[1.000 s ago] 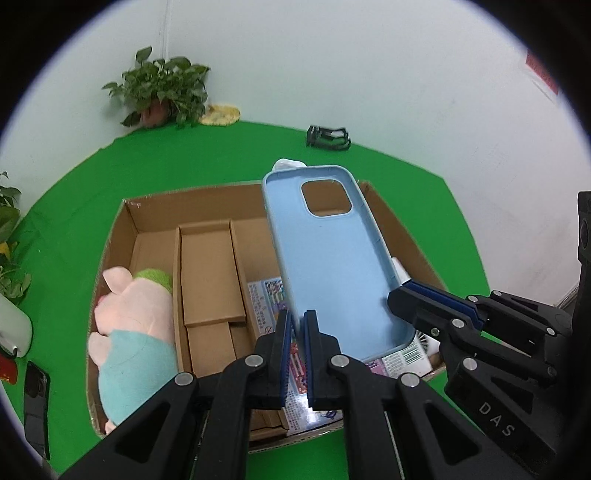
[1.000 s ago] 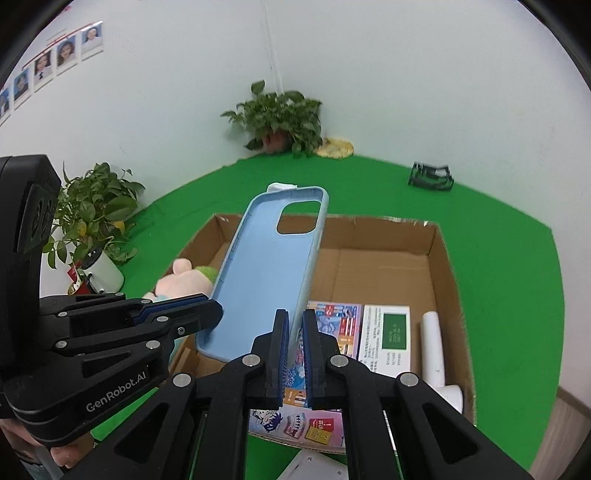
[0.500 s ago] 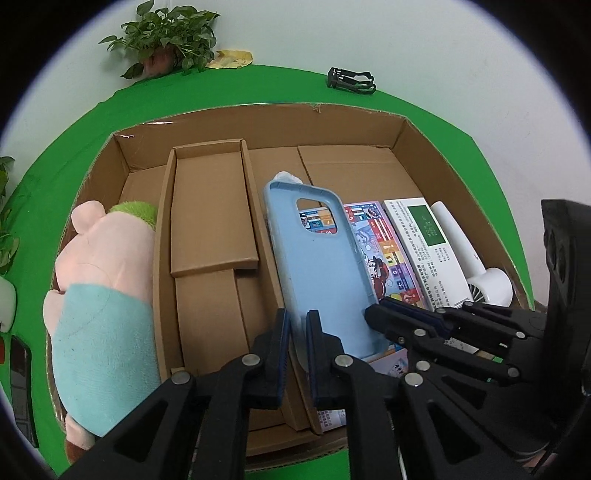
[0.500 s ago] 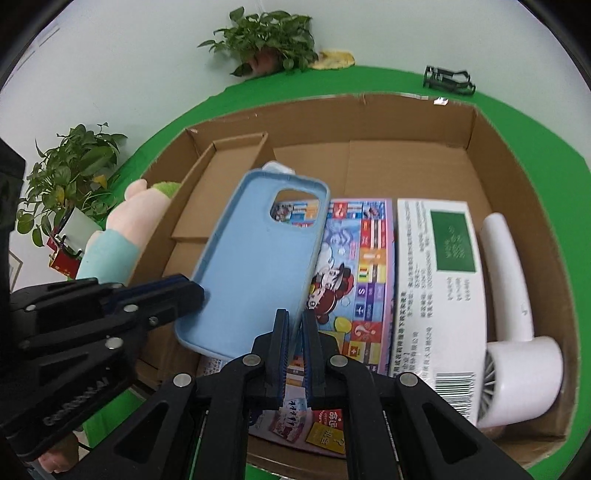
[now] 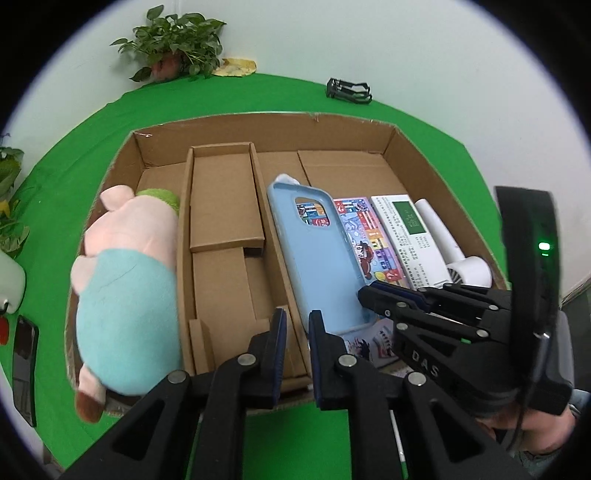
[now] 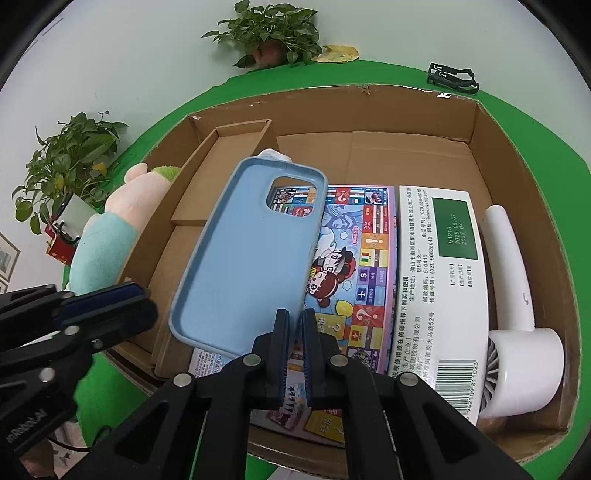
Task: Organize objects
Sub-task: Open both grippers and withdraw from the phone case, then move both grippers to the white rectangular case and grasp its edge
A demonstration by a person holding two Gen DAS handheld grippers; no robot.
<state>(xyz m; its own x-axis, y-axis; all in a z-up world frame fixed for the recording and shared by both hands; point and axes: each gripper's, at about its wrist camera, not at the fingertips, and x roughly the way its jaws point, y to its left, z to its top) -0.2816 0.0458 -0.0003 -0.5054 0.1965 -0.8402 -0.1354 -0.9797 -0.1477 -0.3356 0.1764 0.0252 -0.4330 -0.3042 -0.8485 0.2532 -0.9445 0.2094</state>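
A light blue phone case (image 5: 317, 254) (image 6: 247, 251) lies tilted inside the cardboard box (image 5: 436, 173) (image 6: 491, 147), over a colourful game box (image 6: 354, 266). My right gripper (image 6: 293, 321) is shut on the case's near right edge. My left gripper (image 5: 297, 321) has opened a little; its fingers stand just left of the case's near end and hold nothing. Each gripper shows in the other's view.
The box also holds a pink and teal plush pig (image 5: 125, 273), a brown inner carton (image 5: 225, 229), a white box with a green label (image 6: 436, 280) and a white hair dryer (image 6: 517, 325). Potted plants (image 6: 273, 33), a black clip (image 5: 349, 90) and a phone (image 5: 24, 362) lie around it.
The case has come down from above into the box. My left gripper has let go of it and opened slightly; the right one keeps its hold.
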